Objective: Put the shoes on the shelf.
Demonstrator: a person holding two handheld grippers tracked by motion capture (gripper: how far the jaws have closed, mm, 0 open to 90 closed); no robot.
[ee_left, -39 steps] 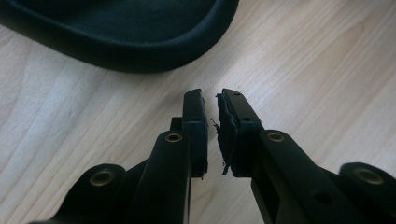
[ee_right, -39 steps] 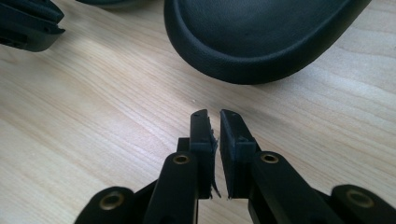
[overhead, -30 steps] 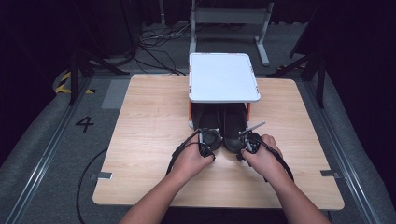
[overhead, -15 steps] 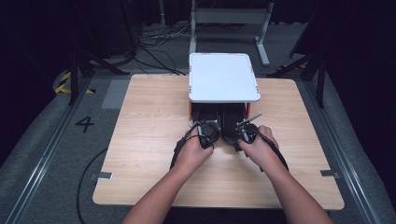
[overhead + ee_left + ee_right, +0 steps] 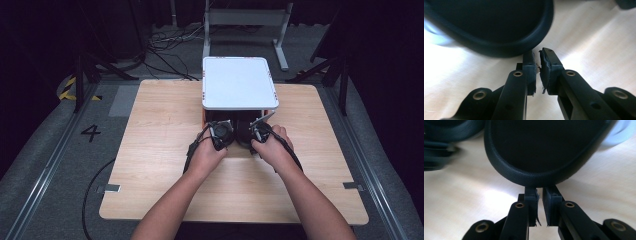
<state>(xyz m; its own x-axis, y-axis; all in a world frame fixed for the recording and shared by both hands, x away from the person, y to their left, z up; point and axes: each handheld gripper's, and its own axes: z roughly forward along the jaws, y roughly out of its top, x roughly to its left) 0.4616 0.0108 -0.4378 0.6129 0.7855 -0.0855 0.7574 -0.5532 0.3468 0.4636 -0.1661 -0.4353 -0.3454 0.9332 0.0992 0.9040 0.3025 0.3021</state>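
Note:
Two black shoe-like objects with padded rims lie side by side at the open front of a white-topped stand (image 5: 239, 82). The left one (image 5: 226, 124) looms as a dark rounded rim (image 5: 499, 27) just ahead and left of my left gripper (image 5: 537, 53), whose jaws are shut with nothing between them. The right one (image 5: 245, 131) is a rounded padded edge (image 5: 544, 152) directly over my right gripper (image 5: 539, 190), also shut, tips touching its rim. In the high view the left gripper (image 5: 220, 134) and right gripper (image 5: 257, 132) sit close together behind the objects.
The stand has orange sides and rests at the far middle of a light wooden table (image 5: 160, 130). Bare wood lies to both sides and toward the near edge. Cables (image 5: 170, 42) and a metal frame (image 5: 245, 20) are on the floor beyond.
Both hands and grippers have moved forward toward the stand, and the black objects have slid farther under its white top.

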